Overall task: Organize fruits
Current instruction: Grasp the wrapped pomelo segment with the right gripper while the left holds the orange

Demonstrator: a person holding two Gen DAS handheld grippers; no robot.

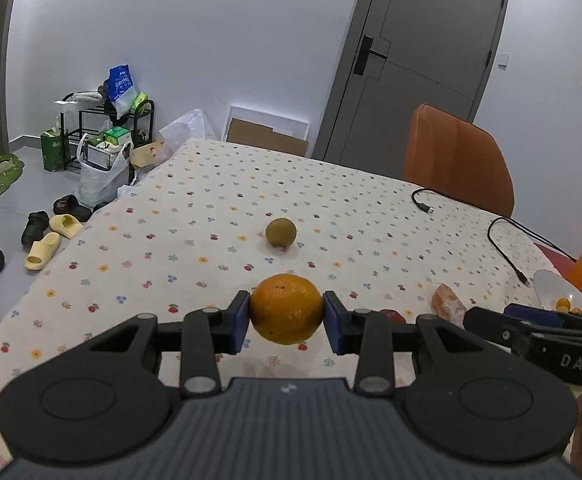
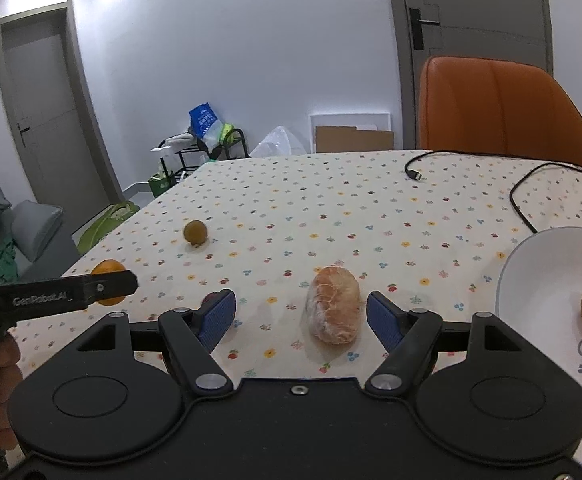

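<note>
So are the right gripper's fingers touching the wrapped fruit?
Apart. The right wrist view shows the wrapped fruit lying on the tablecloth between the open right gripper, with cloth visible on both sides of it.

One orange (image 1: pixel 285 308) clamped between gripper pads, one greenish-brown round fruit (image 1: pixel 280 232) far on the table, one plastic-wrapped peeled fruit (image 2: pixel 334 310) near, one white bowl (image 2: pixel 539 272) right holding three fruits, two black cables (image 2: pixel 519 196), one orange chair (image 2: pixel 499 108)
</note>
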